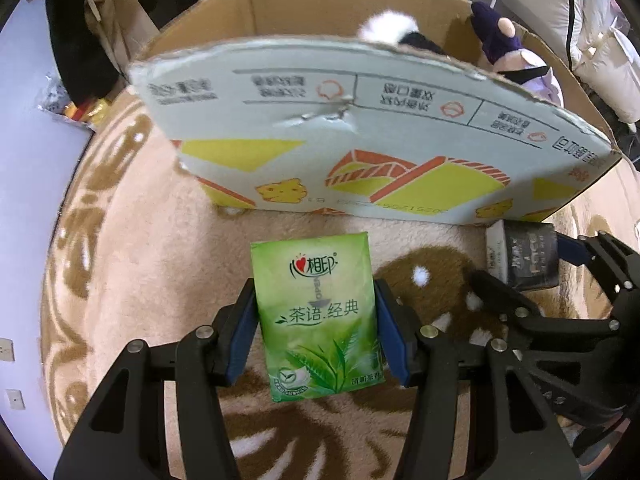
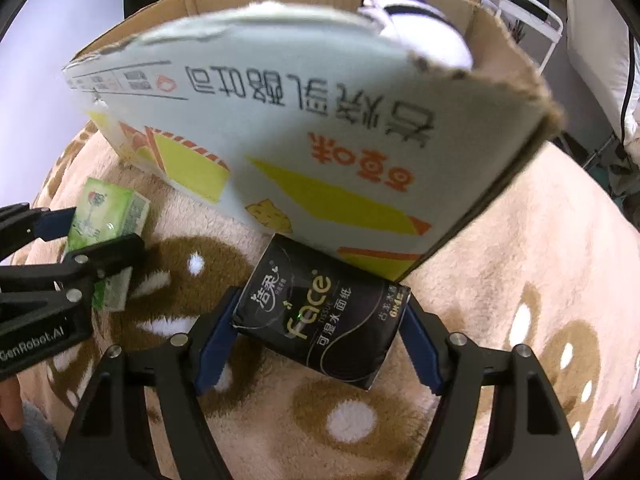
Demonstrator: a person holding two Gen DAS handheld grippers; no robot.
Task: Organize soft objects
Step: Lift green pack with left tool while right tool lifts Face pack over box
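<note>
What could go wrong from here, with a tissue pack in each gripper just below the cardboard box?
1. The box's near wall rises well above both packs; either could catch on its torn rim going in.
2. The right gripper holds the black pack skewed, so it might twist loose.
3. The left gripper pinches the soft green pack; it may buckle.

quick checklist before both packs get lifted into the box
1. Left gripper on the green tissue pack: pads against both sides, ok.
2. Right gripper on the black tissue pack: pads at both ends, ok.
3. Grips firm enough to lift: cannot tell.
4. Cardboard box open at top: ok.
5. Room inside beside the plush toys: cannot tell.
6. Grippers apart from each other: ok.
</note>
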